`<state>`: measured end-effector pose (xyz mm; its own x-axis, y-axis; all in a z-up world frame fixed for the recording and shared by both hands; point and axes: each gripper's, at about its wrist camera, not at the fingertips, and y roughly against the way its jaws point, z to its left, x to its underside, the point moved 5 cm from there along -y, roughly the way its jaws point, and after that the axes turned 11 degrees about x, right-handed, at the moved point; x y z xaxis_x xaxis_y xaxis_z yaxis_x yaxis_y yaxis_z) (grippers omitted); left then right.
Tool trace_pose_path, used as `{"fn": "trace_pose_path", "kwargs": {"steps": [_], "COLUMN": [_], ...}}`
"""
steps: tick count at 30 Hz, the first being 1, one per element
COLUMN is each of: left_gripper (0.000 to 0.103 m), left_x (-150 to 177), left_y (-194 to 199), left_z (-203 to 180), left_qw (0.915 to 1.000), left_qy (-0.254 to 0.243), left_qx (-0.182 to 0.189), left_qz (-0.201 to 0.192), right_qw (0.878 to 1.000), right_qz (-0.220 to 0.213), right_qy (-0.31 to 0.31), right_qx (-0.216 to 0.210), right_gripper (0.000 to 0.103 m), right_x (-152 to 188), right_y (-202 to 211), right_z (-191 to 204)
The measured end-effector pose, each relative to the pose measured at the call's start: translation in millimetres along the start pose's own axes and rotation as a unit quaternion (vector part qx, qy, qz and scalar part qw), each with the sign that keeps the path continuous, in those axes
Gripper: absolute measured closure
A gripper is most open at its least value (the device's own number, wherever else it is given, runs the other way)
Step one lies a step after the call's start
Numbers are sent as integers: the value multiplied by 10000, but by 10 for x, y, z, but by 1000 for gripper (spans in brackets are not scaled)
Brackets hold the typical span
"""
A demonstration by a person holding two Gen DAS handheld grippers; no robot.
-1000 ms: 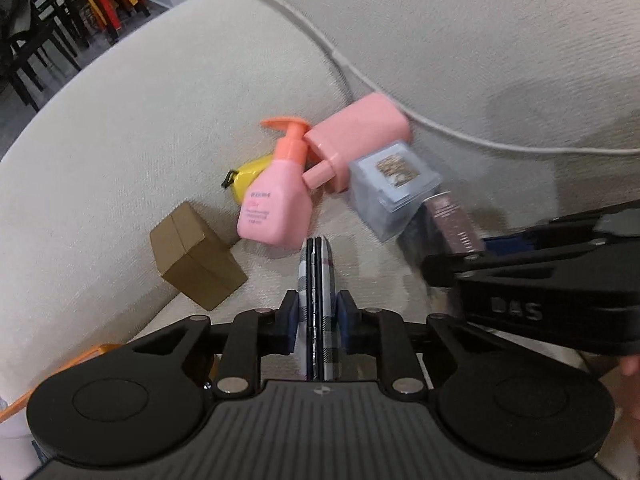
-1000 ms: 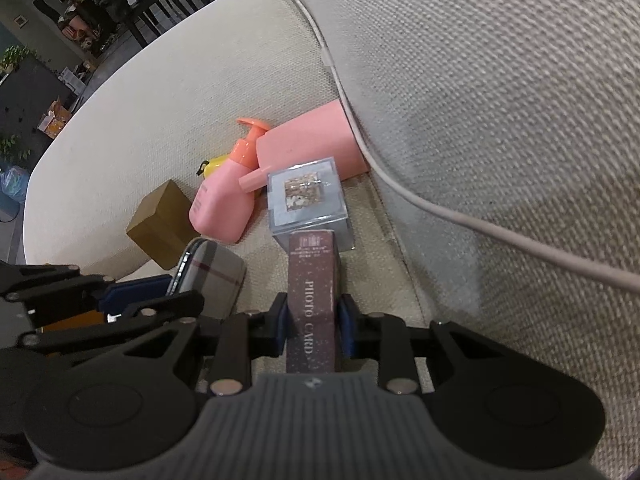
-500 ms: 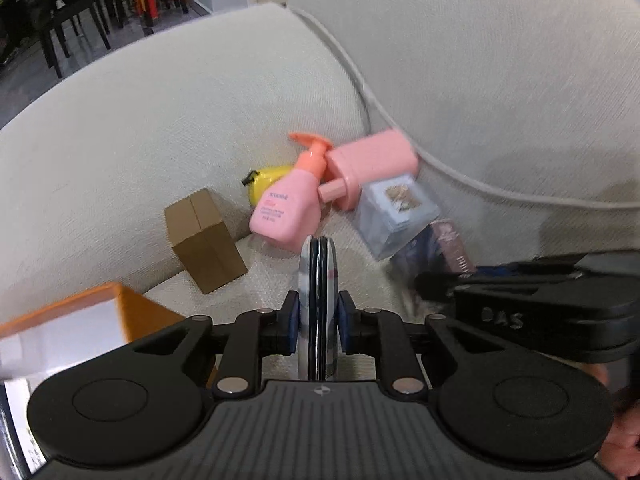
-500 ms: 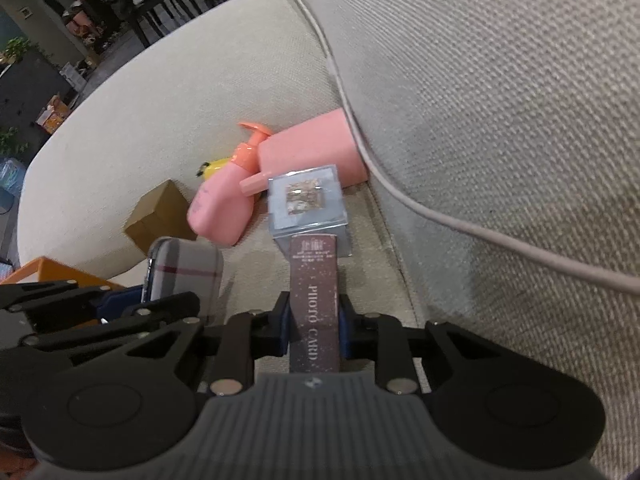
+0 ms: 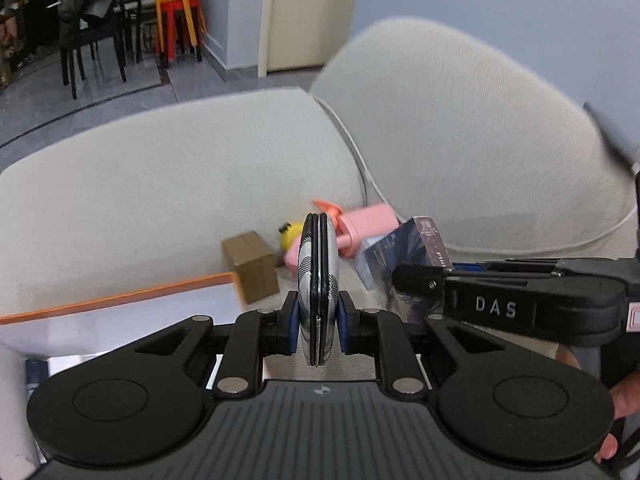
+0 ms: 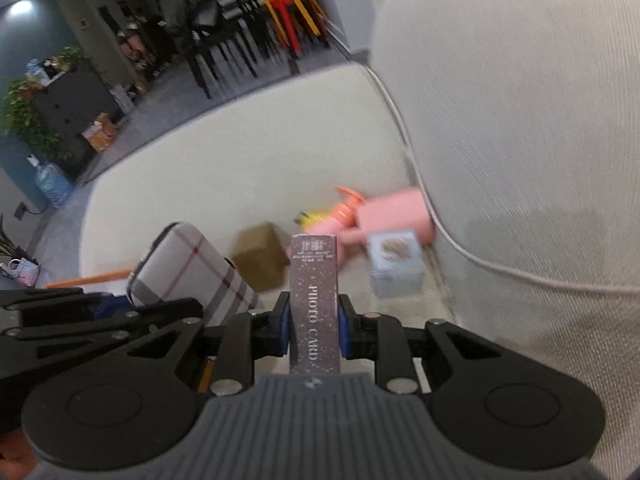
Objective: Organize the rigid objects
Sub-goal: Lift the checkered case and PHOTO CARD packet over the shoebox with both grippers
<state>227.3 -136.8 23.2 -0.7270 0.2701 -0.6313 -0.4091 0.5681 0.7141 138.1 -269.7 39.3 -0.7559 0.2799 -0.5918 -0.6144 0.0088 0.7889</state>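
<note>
My left gripper (image 5: 319, 320) is shut on a plaid zip case (image 5: 319, 288), seen edge-on here and broadside in the right wrist view (image 6: 192, 268). My right gripper (image 6: 314, 328) is shut on a dark mauve box marked PHOTO CARD (image 6: 314, 304); that box (image 5: 428, 240) also shows in the left wrist view. Both are held above the sofa seat. Down on the seat lie a brown cardboard box (image 6: 260, 262), a pink pump bottle (image 6: 340, 220), a second pink bottle (image 6: 396, 216), a yellow item (image 6: 312, 216) and a pale blue box (image 6: 394, 264).
A white bin with an orange rim (image 5: 120, 312) stands at the lower left, in front of the sofa. A white cable (image 6: 460, 248) runs along the seam of the back cushion (image 5: 460, 140). Chairs and coloured stools (image 5: 180, 20) stand far behind.
Both grippers have risen from the seat with the case and the card box still in them. The items on the seat look smaller, and the orange-rimmed bin has come into the left view.
</note>
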Motion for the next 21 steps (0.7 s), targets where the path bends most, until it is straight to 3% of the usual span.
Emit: {"fn": "trace_pose_path", "kwargs": {"steps": [6, 11, 16, 21], "left_gripper": [83, 83, 83, 83], "left_x": [80, 234, 448, 632], "left_y": [570, 871, 902, 587], "left_z": [392, 849, 1260, 1540], "left_qw": [9981, 9951, 9929, 9897], "left_qy": [460, 855, 1102, 1275], "left_qx": [-80, -258, -444, -125], "left_qz": [-395, -431, -39, 642], "right_qw": [9975, 9918, 9850, 9842], "right_qz": [-45, 131, 428, 1026], "right_qy": [99, 319, 793, 753], "right_qx": [-695, -1229, -1475, -1229], "right_gripper": [82, 82, 82, 82], "right_x": [-76, -44, 129, 386], "right_y": [245, 263, 159, -275], "right_z": [494, 1066, 1650, 1960]}}
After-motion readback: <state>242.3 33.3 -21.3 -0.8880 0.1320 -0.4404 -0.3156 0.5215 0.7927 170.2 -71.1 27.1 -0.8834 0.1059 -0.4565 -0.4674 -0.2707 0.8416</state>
